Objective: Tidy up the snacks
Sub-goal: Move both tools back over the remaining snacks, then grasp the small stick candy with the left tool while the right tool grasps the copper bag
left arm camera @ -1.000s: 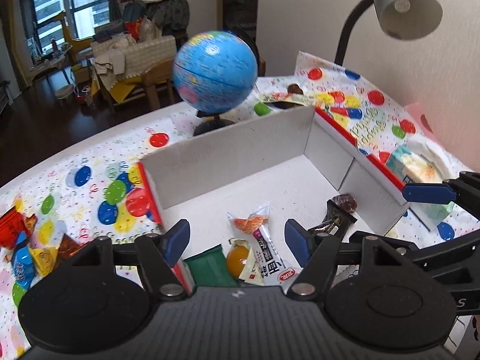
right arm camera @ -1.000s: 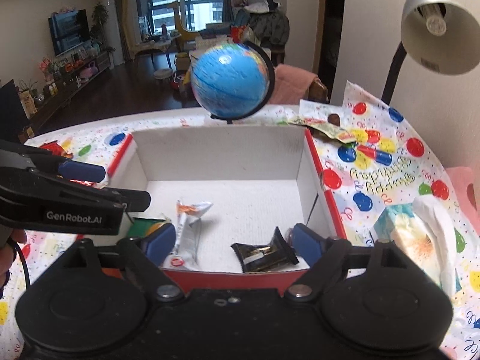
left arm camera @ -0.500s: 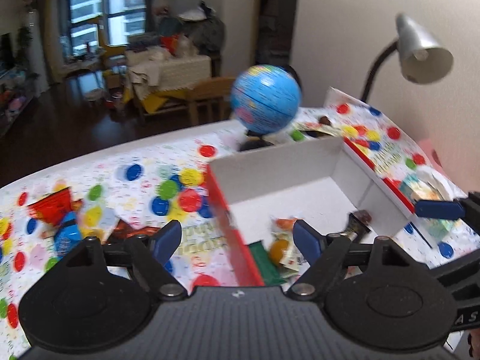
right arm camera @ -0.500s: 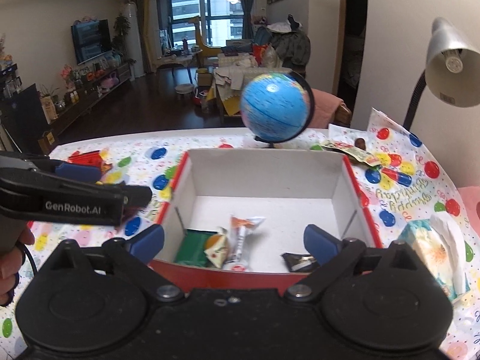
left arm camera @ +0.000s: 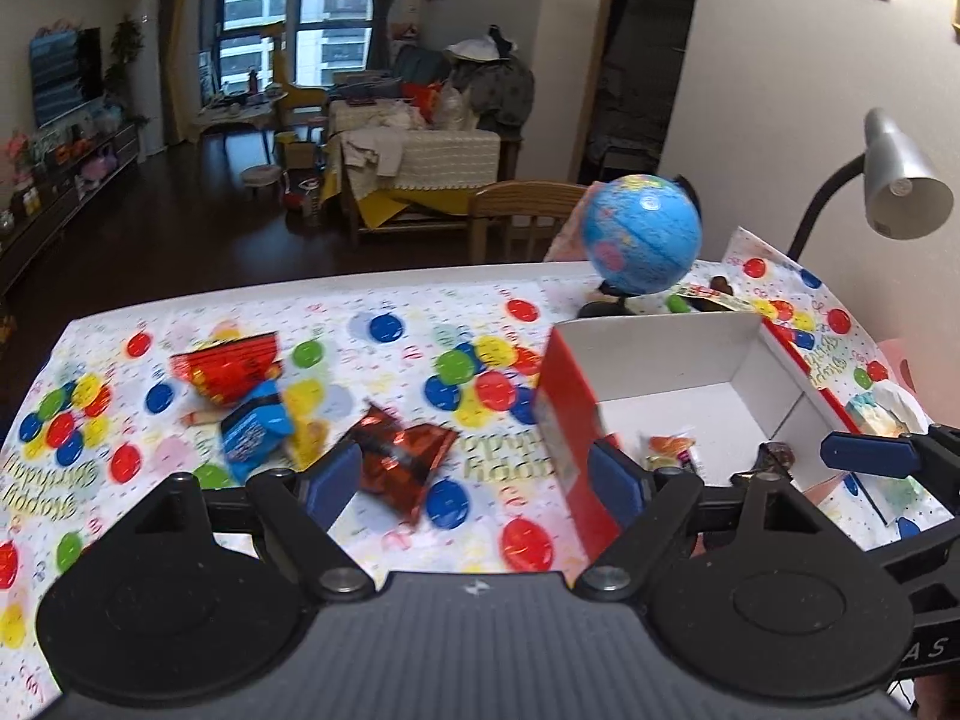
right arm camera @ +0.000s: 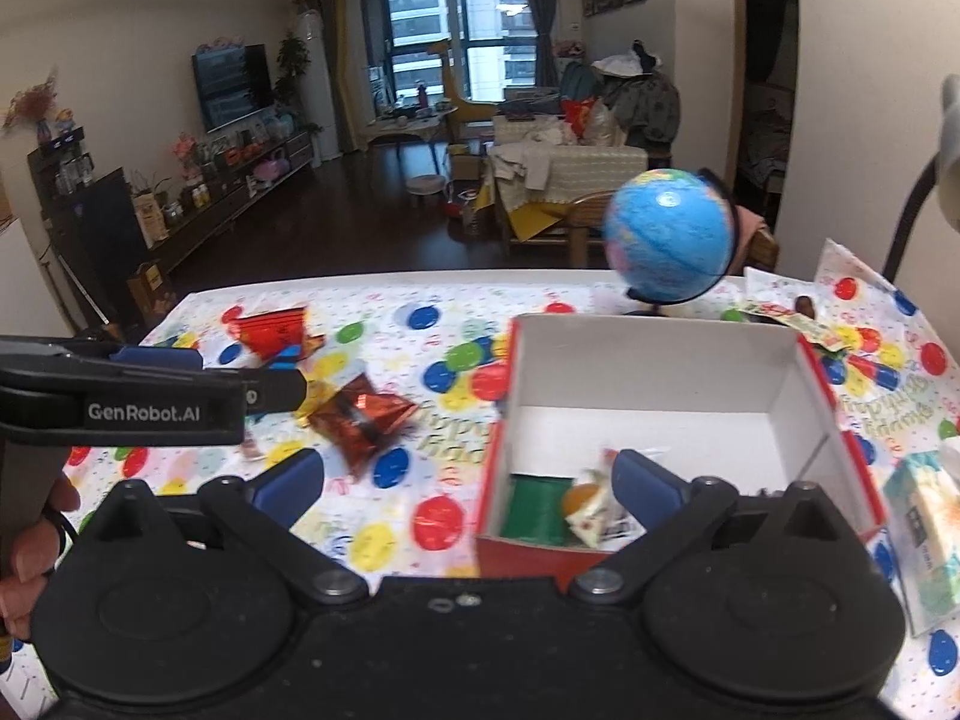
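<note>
1. Left gripper [left arm camera: 474, 480] is spread wide with nothing between the fingers. It's up over the bench [left arm camera: 384, 300], with the dark red foil snack [left arm camera: 402, 456] lying flat just past its left fingertip and a bit inside the gap.
2. Further left on the bench there's a blue packet [left arm camera: 255, 429] touching a bright red bag [left arm camera: 231, 369], both well beyond the left gripper's reach line.
3. The red-and-white box [left arm camera: 567, 414] sits to the right of the foil snack, its near red corner right by the left gripper's right fingertip.
4. Right gripper [right arm camera: 468, 483] is also wide open and empty. Its right fingertip hangs over the box's near-left corner, its left fingertip over bare bench.
5. Inside the box, near edge: a green packet [right arm camera: 534, 507], an orange-and-white wrapped snack [right arm camera: 591, 507], plus a dark wrapper [left arm camera: 774, 456] by the right wall.
6. A globe [right arm camera: 669, 237] stands behind the box, and a tissue pack [right arm camera: 924, 528] lies to the right of it.
</note>
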`<action>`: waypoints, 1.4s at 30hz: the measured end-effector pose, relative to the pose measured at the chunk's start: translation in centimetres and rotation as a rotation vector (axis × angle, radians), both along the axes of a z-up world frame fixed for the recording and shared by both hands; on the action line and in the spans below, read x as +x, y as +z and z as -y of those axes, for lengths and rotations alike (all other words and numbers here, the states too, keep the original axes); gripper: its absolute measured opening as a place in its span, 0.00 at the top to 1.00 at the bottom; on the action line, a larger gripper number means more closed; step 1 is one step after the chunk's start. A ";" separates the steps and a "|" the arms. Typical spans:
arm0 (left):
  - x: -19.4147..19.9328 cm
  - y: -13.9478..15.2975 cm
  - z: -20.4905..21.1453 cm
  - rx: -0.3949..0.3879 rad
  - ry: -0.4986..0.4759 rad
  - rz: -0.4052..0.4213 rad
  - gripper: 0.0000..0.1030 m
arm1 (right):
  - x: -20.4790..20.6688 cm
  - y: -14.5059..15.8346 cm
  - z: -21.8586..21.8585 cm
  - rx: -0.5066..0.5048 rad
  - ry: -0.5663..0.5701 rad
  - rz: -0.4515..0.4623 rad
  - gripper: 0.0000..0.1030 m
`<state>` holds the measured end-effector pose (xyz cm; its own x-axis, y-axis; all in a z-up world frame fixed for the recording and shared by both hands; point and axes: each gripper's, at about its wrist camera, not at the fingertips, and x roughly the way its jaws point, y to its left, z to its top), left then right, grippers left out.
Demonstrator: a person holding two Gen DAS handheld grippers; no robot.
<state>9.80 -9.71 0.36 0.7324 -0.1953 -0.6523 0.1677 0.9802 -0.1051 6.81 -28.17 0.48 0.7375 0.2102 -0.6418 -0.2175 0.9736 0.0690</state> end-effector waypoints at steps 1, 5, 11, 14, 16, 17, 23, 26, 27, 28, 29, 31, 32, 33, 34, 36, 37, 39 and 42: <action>-0.1 -0.1 -0.6 0.000 0.005 -0.005 0.20 | 0.1 0.0 -0.5 0.001 0.007 -0.002 0.00; -0.7 -0.5 -3.1 0.010 0.038 -0.021 0.20 | 0.4 -0.1 -2.7 0.013 0.038 -0.016 0.00; -1.0 -2.0 -7.4 0.022 0.116 -0.050 0.20 | 1.3 -0.9 -5.6 0.016 0.064 -0.048 0.00; -0.9 -2.6 -9.1 0.039 0.150 -0.054 0.20 | 2.0 -1.6 -6.9 0.004 0.084 -0.057 0.00; -0.7 -3.2 -10.2 0.041 0.169 -0.060 0.20 | 2.2 -1.9 -7.8 -0.017 0.094 -0.052 0.00; -0.6 -3.5 -10.7 0.038 0.177 -0.066 0.20 | 2.4 -2.1 -8.2 -0.023 0.101 -0.055 0.00; 0.8 -5.6 -12.5 0.026 0.212 -0.099 0.20 | 4.2 -3.7 -9.8 -0.042 0.128 -0.086 0.01; 2.0 -6.7 -12.8 0.013 0.238 -0.123 0.20 | 5.6 -4.6 -10.3 -0.059 0.139 -0.102 0.01; 2.4 -7.1 -13.0 0.010 0.247 -0.128 0.20 | 6.0 -4.8 -10.6 -0.065 0.145 -0.107 0.01; 2.8 -7.5 -13.1 0.008 0.255 -0.135 0.20 | 6.6 -5.1 -10.7 -0.073 0.152 -0.112 0.01; 3.2 -7.9 -13.1 0.005 0.264 -0.144 0.20 | 7.2 -5.4 -10.9 -0.082 0.158 -0.117 0.02; 4.1 -8.6 -13.4 -0.006 0.283 -0.163 0.20 | 8.5 -5.9 -11.0 -0.091 0.171 -0.133 0.02; 4.5 -9.0 -13.5 -0.015 0.294 -0.173 0.20 | 9.2 -6.1 -11.0 -0.095 0.179 -0.141 0.02; 5.0 -9.3 -13.6 -0.025 0.305 -0.182 0.20 | 9.9 -6.3 -11.1 -0.103 0.187 -0.147 0.02; 5.4 -9.6 -13.7 -0.032 0.317 -0.191 0.20 | 10.5 -6.4 -11.1 -0.112 0.195 -0.150 0.02; 6.2 -10.4 -13.9 -0.043 0.342 -0.217 0.20 | 11.7 -6.8 -11.4 -0.130 0.210 -0.160 0.02; 6.6 -10.8 -14.1 -0.054 0.359 -0.231 0.20 | 12.4 -7.0 -11.6 -0.137 0.217 -0.168 0.02; 7.3 -11.5 -14.4 -0.088 0.381 -0.259 0.20 | 13.6 -7.4 -12.0 -0.151 0.230 -0.184 0.03; 8.3 -12.3 -14.5 -0.111 0.400 -0.286 0.20 | 14.8 -7.9 -12.7 -0.178 0.261 -0.190 0.03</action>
